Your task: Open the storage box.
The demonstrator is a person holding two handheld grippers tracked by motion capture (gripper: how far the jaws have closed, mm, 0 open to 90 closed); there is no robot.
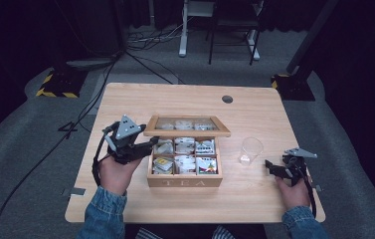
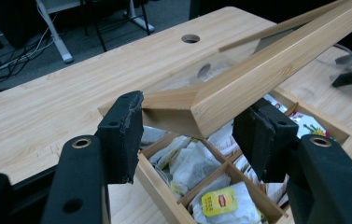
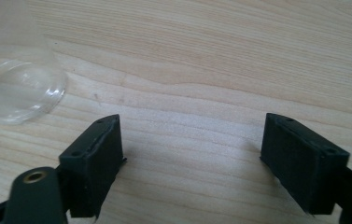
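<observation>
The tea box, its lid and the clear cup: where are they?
tea box [image 1: 185, 182]: high view, front wall with the lettering.
lid [image 2: 257, 70]: left gripper view, wooden frame edge between the jaws.
clear cup [image 1: 251, 150]: high view, its side wall.

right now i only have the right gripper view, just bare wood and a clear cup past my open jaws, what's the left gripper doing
observer: the left gripper is clamped on a front corner of the wooden lid of a tea box, holding it part open.
operator: anything in the box
observer: yes, its compartments hold tea bags, one with a yellow tag close to the left jaws.
operator: and where's my cup from there
observer: the clear cup stands upright to the right of the box, between it and the right gripper, touching neither.
</observation>
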